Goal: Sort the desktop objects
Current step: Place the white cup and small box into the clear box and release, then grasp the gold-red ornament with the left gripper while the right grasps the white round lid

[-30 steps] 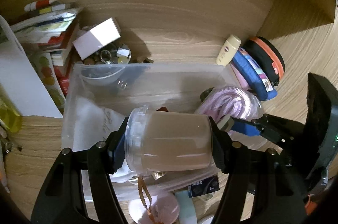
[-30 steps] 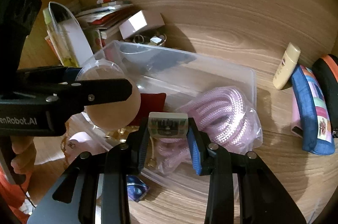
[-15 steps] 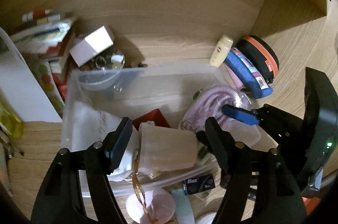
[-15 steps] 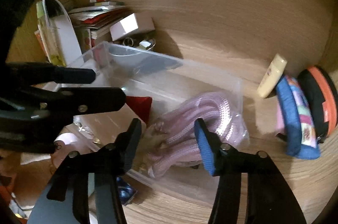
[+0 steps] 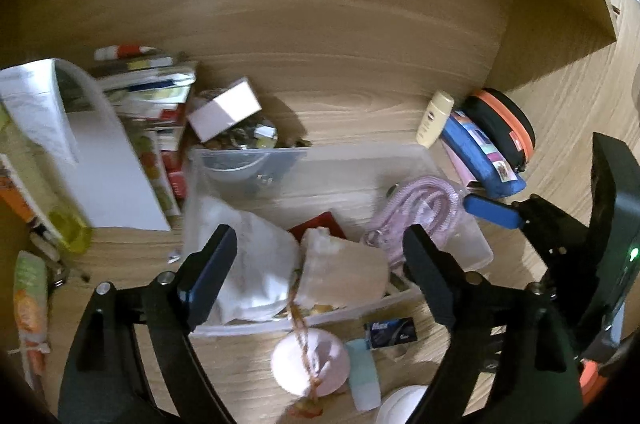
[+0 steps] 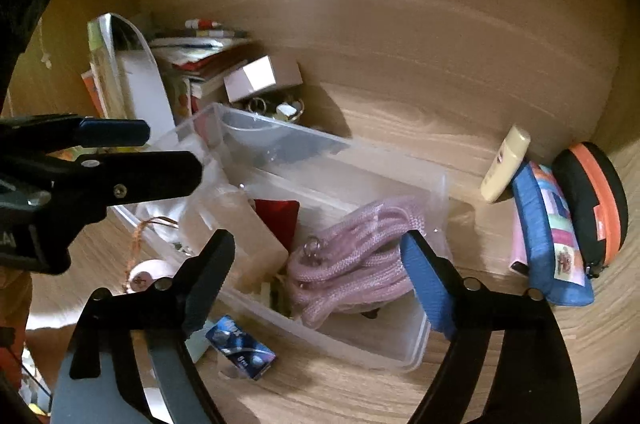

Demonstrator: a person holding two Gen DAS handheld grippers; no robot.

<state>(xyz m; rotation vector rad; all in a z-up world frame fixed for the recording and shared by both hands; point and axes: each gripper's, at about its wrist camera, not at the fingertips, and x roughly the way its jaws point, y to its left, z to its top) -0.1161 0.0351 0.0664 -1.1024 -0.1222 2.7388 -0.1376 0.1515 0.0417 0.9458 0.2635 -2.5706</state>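
Observation:
A clear plastic bin lies on the wooden desk. In it lie a frosted pouch, a white cloth bag, a red item and a coil of pink rope. My left gripper is open and empty above the bin's near side. My right gripper is open and empty above the pink rope. A beaded cord hangs from the pouch over the bin's rim.
A blue staple box and a pink round item lie in front of the bin. A cream tube, blue pouch and black-orange case are at right. Books and a white box are at back left.
My left gripper let go of the frosted pouch and my right gripper let go of a small item; both opened and drew back from the bin. The pouch now lies in the bin.

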